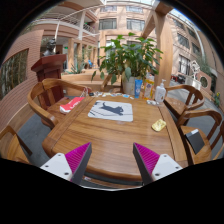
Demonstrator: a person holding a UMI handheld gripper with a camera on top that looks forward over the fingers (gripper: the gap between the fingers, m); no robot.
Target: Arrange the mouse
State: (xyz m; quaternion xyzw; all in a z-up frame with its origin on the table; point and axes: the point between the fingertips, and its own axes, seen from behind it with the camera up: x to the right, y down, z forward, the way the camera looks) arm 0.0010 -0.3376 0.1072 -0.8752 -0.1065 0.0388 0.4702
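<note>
A dark mouse (115,108) lies on a pale grey mouse pad (100,113) on the far half of a round wooden table (110,138). My gripper (112,158) is open and empty, its two fingers with pink pads (72,160) spread wide above the table's near edge. The mouse and pad are well beyond the fingers, roughly straight ahead.
A small yellow object (158,125) lies on the table to the right of the pad. Bottles (150,89) and a potted plant (128,58) stand at the table's far side. Wooden chairs (45,97) ring the table; a red thing (71,103) lies at the left.
</note>
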